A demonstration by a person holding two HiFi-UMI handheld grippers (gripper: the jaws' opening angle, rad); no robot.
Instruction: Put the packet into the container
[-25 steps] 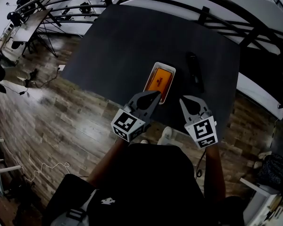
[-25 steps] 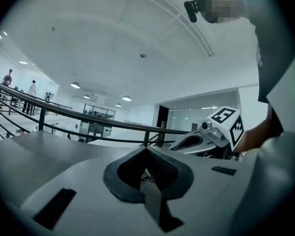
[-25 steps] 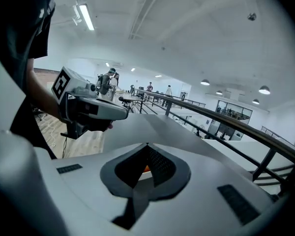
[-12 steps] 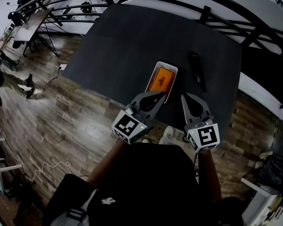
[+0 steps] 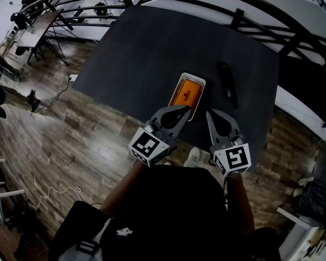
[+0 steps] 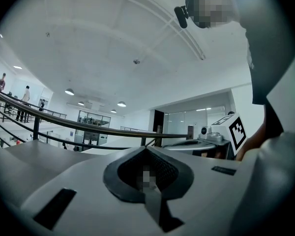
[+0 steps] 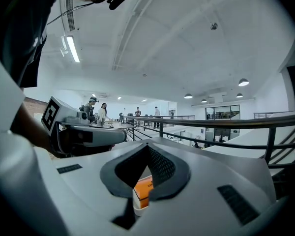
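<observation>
Left gripper (image 5: 180,111) and right gripper (image 5: 212,116) both closed on nothing, side by side at the near edge of the dark table (image 5: 152,48)
Judged as finished: orange packet (image 5: 186,94) already lying inside the white container (image 5: 202,82), just ahead of the left gripper's tip, near the right; probably nothing left but keeping clear of the container

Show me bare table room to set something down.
Free: far half and left side of the table, beyond the white container. Narrow strip between container and black object. Crowded at near edge: left gripper, right gripper.
</observation>
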